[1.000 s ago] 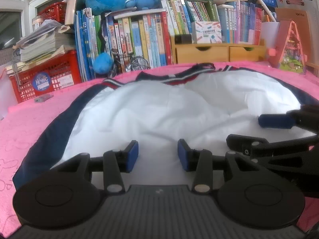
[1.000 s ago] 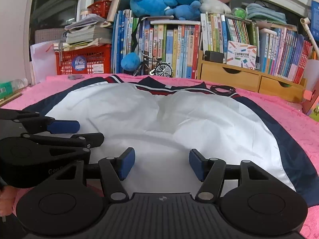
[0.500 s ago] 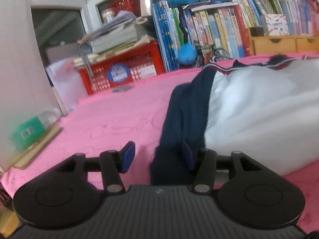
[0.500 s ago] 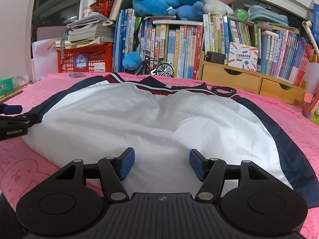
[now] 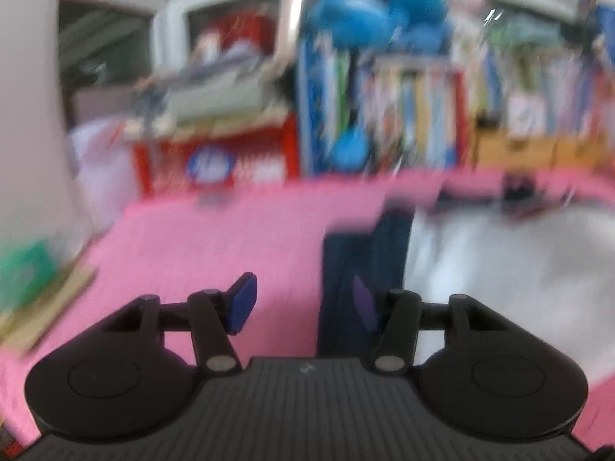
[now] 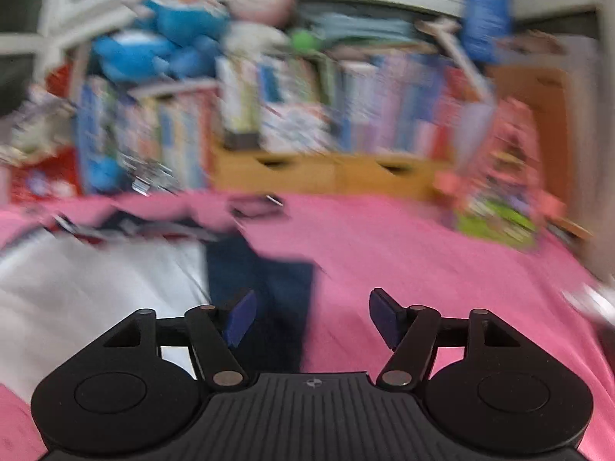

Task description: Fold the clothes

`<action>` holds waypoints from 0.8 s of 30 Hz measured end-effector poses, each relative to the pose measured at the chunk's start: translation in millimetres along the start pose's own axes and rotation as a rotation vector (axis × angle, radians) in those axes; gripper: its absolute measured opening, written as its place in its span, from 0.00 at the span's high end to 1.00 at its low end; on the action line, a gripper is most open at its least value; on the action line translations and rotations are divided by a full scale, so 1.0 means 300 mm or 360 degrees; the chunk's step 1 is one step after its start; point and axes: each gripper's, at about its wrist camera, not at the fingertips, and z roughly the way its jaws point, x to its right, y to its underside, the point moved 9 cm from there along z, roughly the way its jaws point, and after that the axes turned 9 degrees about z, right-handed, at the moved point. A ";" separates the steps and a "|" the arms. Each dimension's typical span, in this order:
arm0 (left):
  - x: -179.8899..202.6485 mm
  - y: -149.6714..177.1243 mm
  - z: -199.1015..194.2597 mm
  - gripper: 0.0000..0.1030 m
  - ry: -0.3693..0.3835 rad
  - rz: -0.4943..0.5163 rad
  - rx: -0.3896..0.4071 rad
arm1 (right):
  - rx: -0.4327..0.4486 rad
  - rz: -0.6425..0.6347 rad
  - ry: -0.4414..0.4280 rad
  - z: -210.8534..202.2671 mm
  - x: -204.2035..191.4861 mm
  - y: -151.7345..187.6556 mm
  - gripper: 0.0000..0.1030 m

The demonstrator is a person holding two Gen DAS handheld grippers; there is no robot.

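Left tool [image 5: 301, 303] closing, nothing pinched, now over navy sleeve [image 5: 357, 269] | right tool [image 6: 309, 317] spreading, empty, shifted apparently to garment's [image 6: 96, 288] opposite edge

Pink cloth [image 5: 230, 238] covers the table, plain as far as the blur shows. Garment [image 5: 499, 261] white body, navy sleeve [image 6: 269, 288], red-white-navy striped collar [image 6: 127, 230]. Blue pads [image 5: 242, 303] on black grippers. Plush toys [image 6: 153, 50] blue, one pinkish-white. Crate [image 5: 215, 157] red; drawers [image 6: 326, 173] tan wood, probably.
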 end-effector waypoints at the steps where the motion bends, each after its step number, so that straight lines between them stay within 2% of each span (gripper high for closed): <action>1: 0.009 -0.045 0.027 0.47 0.0100 -0.0008 0.0025 | -0.0032 0.0005 -0.0064 0.053 -0.017 -0.026 0.34; 3: 0.048 -0.105 0.115 0.46 0.0303 -0.0045 0.0009 | -0.0096 0.0014 -0.0188 0.156 -0.052 -0.074 0.34; 6: 0.097 -0.134 0.291 0.45 0.0496 -0.0109 -0.0126 | -0.0214 -0.0038 -0.0258 0.309 -0.130 -0.090 0.33; 8: 0.114 -0.127 0.404 0.44 0.0547 -0.0170 -0.0229 | -0.0290 -0.0075 -0.0292 0.408 -0.176 -0.095 0.20; 9: 0.123 -0.118 0.454 0.42 0.0555 -0.0204 -0.0284 | -0.0323 -0.0072 -0.0292 0.449 -0.187 -0.086 0.18; 10: 0.133 -0.105 0.496 0.44 0.0544 -0.0235 -0.0338 | -0.0373 -0.0023 -0.0288 0.482 -0.187 -0.070 0.17; 11: 0.139 -0.089 0.528 0.46 0.0519 -0.0252 -0.0372 | -0.0424 0.0026 -0.0284 0.515 -0.187 -0.054 0.23; 12: 0.143 -0.083 0.533 0.70 0.0502 -0.0259 -0.0349 | -0.0469 0.0075 -0.0289 0.543 -0.188 -0.039 0.33; 13: 0.149 -0.087 0.520 0.85 0.0497 -0.0264 -0.0288 | -0.0478 0.0115 -0.0341 0.544 -0.198 -0.032 0.67; 14: 0.157 -0.096 0.500 0.85 0.0486 -0.0250 -0.0206 | -0.0427 0.0094 -0.0340 0.530 -0.208 -0.039 0.77; 16: 0.168 -0.107 0.482 0.85 0.0432 -0.0171 -0.0107 | -0.0327 0.0049 -0.0332 0.506 -0.224 -0.054 0.79; 18: 0.173 -0.073 0.526 0.81 0.0384 -0.0160 -0.0209 | -0.0309 0.0024 -0.0200 0.539 -0.192 -0.055 0.79; 19: 0.172 -0.063 0.537 0.75 0.0355 -0.0157 -0.0244 | -0.0294 0.0010 -0.0119 0.539 -0.181 -0.059 0.75; 20: 0.169 -0.067 0.525 0.73 0.0318 -0.0145 -0.0235 | -0.0279 -0.0003 -0.0039 0.538 -0.170 -0.063 0.62; 21: 0.165 -0.081 0.489 0.71 0.0258 -0.0119 -0.0191 | -0.0249 -0.0033 0.0048 0.530 -0.162 -0.069 0.58; 22: 0.162 -0.099 0.442 0.68 0.0182 -0.0084 -0.0132 | -0.0133 -0.0152 0.0152 0.482 -0.177 -0.087 0.55; 24: 0.173 -0.133 0.333 0.67 0.0079 -0.0018 -0.0008 | 0.0112 -0.0343 0.0172 0.346 -0.250 -0.103 0.50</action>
